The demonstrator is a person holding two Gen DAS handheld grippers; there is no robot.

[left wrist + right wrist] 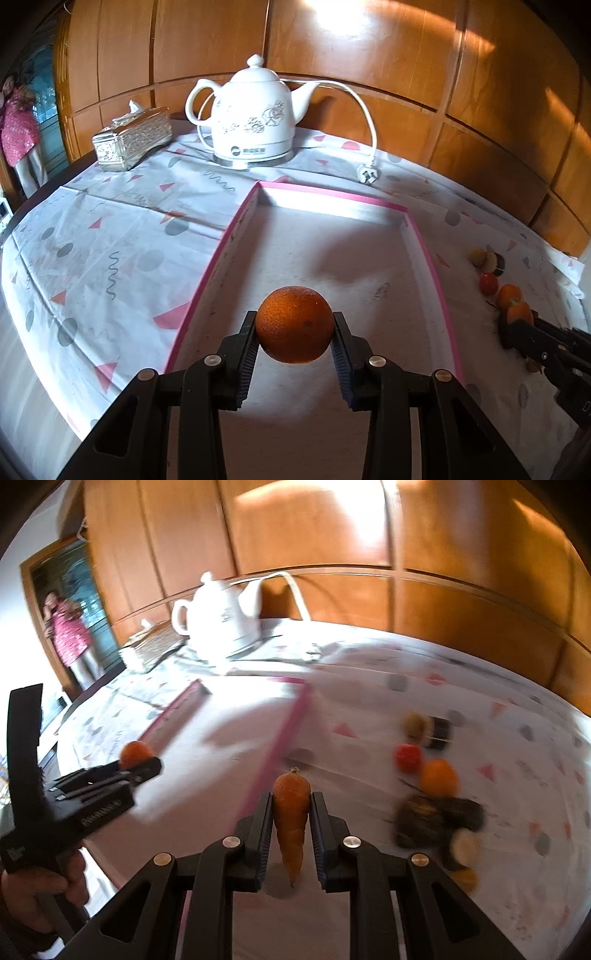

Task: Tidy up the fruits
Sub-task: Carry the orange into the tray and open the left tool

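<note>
Left wrist view: left gripper [294, 328] clamps orange [294, 324] above pink-rimmed tray [424, 236]. Right gripper [291, 814] clamps carrot [291, 812] near tray's right rim. Lower gently before release; leave space between.

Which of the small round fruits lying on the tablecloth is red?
The red fruit, between the pale brown fruits and the loose orange. It alone is red; the other pieces are orange or brownish.

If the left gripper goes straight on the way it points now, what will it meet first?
Most likely the white floor of the pink-edged tray. The left gripper, shut on the orange, points down over the tray, whose floor ahead looks bare. The tray's far wall and the kettle lie beyond; depth is unclear.
</note>
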